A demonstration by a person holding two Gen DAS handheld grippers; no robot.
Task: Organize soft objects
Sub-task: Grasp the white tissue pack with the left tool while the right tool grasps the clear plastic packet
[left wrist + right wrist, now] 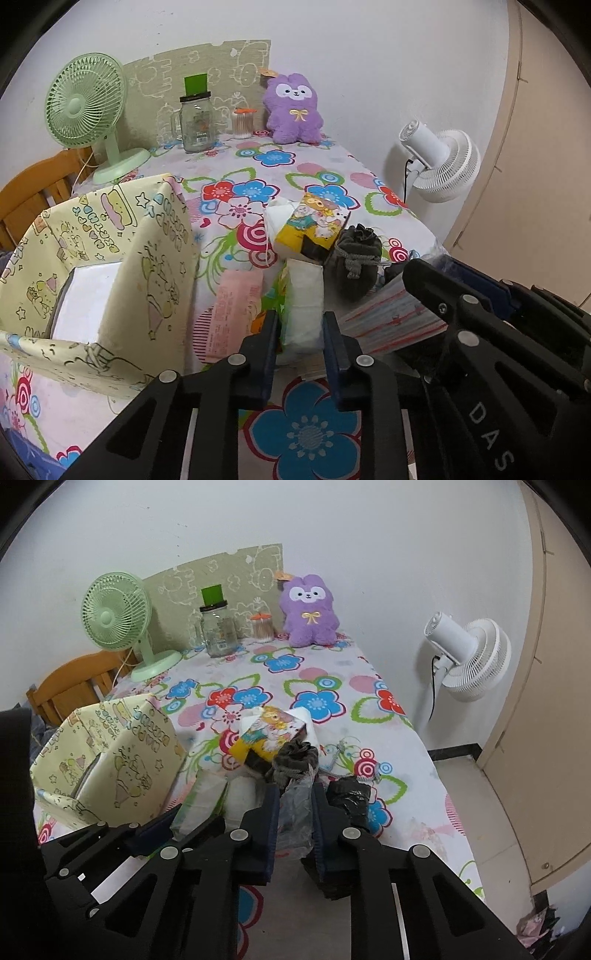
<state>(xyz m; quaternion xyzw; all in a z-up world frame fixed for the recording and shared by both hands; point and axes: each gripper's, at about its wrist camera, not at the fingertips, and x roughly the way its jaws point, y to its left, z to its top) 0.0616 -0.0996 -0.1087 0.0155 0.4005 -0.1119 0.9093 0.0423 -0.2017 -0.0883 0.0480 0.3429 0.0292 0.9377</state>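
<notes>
**Both tongs clamped on soft packs at the near table edge**

Left gripper (300, 332) clenched on a white soft tissue pack with green-printed wrap (303, 310), held just over the flowered tablecloth (306, 435). Right gripper (294, 812) grasping a clear crinkly plastic packet (295, 812), fingers pressed on both sides. Striped pink-and-blue pack (388, 314) sits at the right gripper's fingers in the left view; contact unclear. Just ahead: yellow cartoon-print tissue pack (314, 225), dark grey drawstring pouch (356, 258), pink flat wipes packet (236, 314), black crumpled bag (349, 797). Open pale-yellow printed fabric box (162, 251) on the left, white pack (85, 302) inside. Far end: purple plush bunny (293, 110), glass jar with black lid (195, 125), green desk fan (85, 107). White standing fan (469, 653) beside the table.
</notes>
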